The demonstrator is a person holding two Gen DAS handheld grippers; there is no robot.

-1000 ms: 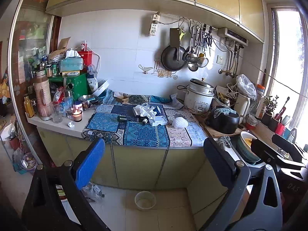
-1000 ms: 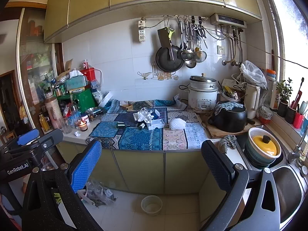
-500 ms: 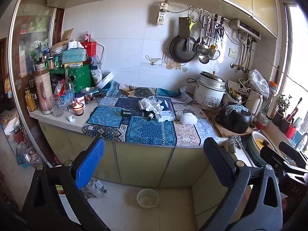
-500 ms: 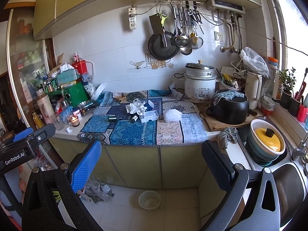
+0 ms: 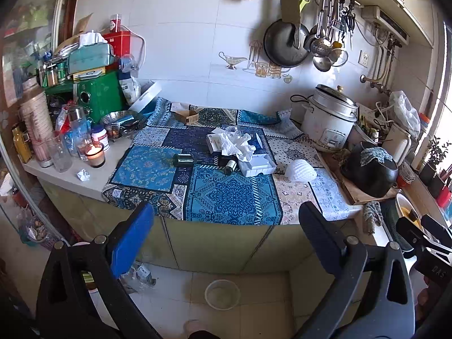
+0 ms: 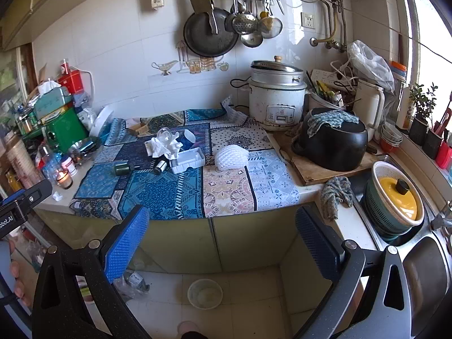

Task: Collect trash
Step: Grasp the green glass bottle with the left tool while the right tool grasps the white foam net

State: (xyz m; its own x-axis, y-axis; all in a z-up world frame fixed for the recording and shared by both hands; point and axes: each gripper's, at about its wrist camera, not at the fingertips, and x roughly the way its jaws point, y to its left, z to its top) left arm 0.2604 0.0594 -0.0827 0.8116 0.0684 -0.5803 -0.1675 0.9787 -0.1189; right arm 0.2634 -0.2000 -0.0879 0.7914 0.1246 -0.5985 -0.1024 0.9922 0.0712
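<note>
Trash lies on the patterned counter cloth [image 5: 231,197]: crumpled white tissue [image 5: 236,144] over small boxes, a white plastic tray [image 5: 258,165], two dark green bottles [image 5: 183,160] on their sides, a white foam fruit net [image 5: 300,170] and a small paper ball [image 5: 84,174]. They also show in the right wrist view: tissue [image 6: 162,144], tray [image 6: 188,160], foam net [image 6: 231,156], bottle [image 6: 122,168]. My left gripper [image 5: 226,243] is open and empty, short of the counter's front edge. My right gripper [image 6: 223,240] is open and empty, likewise in front of the counter.
A lit candle [image 5: 95,155], glasses and jars crowd the left end. A rice cooker [image 5: 329,123], a black pot [image 5: 370,169] on a board, and a sink with a yellow-lidded pot [image 6: 397,197] stand right. A small plastic bowl [image 5: 222,293] sits on the floor.
Both grippers have moved forward toward the counter and tilted down a little; the counter items look larger. Both stay open and empty.
</note>
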